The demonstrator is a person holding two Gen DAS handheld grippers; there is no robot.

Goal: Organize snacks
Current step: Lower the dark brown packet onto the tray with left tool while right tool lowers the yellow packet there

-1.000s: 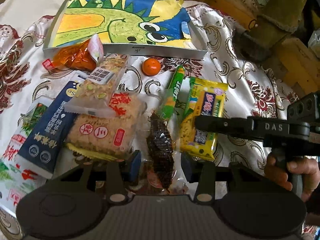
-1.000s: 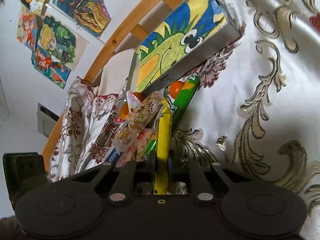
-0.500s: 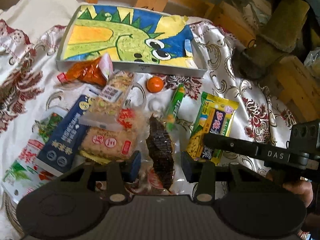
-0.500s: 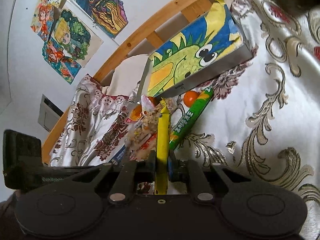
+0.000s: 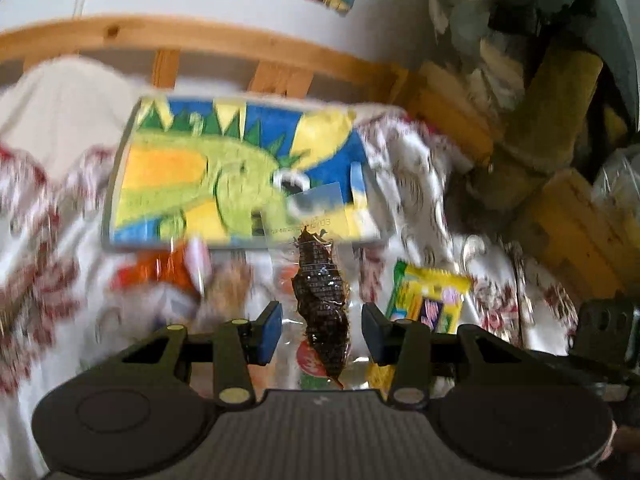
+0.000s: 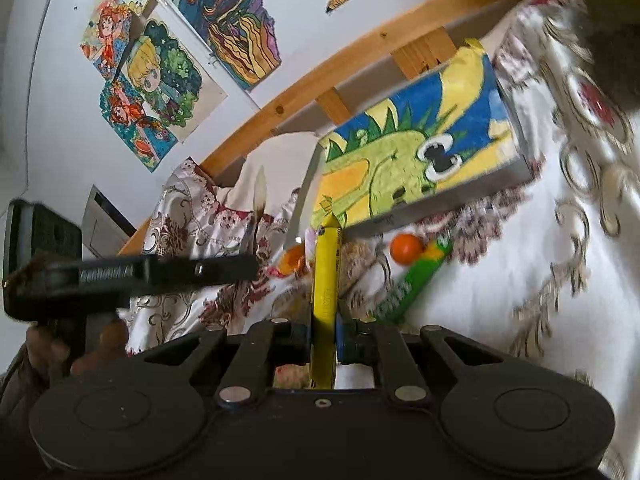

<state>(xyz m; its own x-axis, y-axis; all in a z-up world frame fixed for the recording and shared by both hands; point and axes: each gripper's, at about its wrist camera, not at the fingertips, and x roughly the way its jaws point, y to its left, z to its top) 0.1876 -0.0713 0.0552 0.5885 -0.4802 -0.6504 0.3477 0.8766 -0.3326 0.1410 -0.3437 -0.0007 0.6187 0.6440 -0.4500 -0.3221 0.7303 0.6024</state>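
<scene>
My right gripper (image 6: 323, 340): clamped on thin yellow foil snack packet (image 6: 326, 280), edge-on | my left gripper (image 5: 322, 334): clamped on clear crinkly pouch of dark dried snack (image 5: 322, 300), light, slippery; grip the seal | beyond: dinosaur-painted box (image 5: 224, 184).

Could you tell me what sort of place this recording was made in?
Probably a home bedroom, perhaps a child's. Snacks lie on a satin patterned bedspread, a wooden bed frame runs behind it, and hand-coloured cartoon drawings are stuck to the white wall. A box with a dinosaur picture sits on the bed.
</scene>
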